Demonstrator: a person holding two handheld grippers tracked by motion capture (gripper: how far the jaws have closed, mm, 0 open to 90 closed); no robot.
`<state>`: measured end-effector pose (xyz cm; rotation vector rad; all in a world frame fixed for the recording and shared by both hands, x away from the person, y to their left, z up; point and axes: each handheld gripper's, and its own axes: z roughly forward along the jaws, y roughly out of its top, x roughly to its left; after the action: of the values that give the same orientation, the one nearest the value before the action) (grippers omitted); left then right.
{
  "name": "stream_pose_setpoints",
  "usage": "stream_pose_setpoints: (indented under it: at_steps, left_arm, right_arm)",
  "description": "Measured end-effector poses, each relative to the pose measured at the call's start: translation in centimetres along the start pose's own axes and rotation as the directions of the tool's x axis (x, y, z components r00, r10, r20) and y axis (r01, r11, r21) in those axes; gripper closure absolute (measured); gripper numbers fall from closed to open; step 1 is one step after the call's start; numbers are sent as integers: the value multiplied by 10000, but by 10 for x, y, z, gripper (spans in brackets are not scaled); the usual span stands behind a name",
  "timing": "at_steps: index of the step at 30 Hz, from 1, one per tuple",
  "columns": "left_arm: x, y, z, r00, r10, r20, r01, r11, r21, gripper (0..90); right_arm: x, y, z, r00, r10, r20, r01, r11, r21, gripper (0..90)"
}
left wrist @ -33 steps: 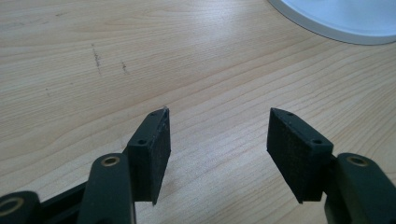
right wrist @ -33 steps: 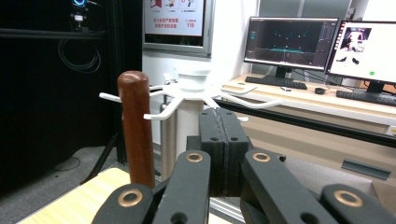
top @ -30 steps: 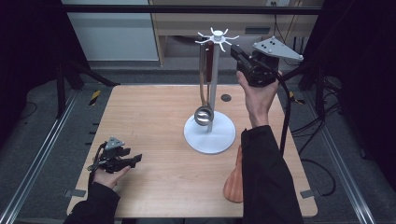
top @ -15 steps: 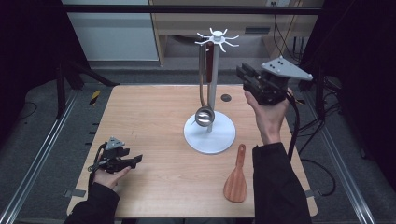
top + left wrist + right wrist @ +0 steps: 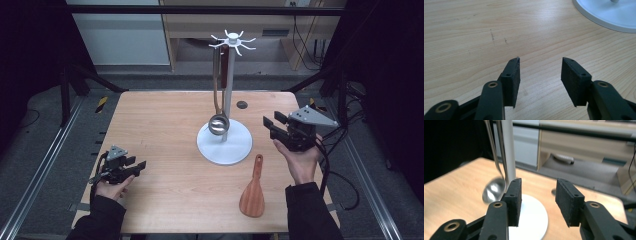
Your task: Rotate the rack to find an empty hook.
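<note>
Nearest the person, a wooden spatula [image 5: 253, 190] lies flat on the table [image 5: 160, 125], untouched. The left gripper [image 5: 141, 166] rests low at the near left, its jaws apart with nothing between them, having just narrowed a little. The right gripper [image 5: 268, 126] hovers right of the white stand [image 5: 224, 142], jaws just opening and empty. A steel ladle [image 5: 218, 122] hangs on the stand, seemingly from a top hook.
</note>
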<state>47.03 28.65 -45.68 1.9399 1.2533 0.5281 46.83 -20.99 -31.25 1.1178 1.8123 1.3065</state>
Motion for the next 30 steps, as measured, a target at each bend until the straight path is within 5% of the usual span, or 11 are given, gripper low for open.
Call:
stream_pose_setpoints:
  at_steps: [14,23,30]
  left_arm:
    - [3,-6,-3,9988,-345,346,334,9989,341,477]
    - [3,-7,-1,9985,-350,420,334,9987,393,452]
    - [1,-6,-1,9987,-267,429,250,9988,414,448]
  right_arm:
    - [5,-80,9,9984,556,-55,-538,9833,1738,486]
    - [7,-120,14,9967,799,139,-806,9584,2738,448]
    - [10,-140,18,9929,1141,336,-1185,9269,3561,441]
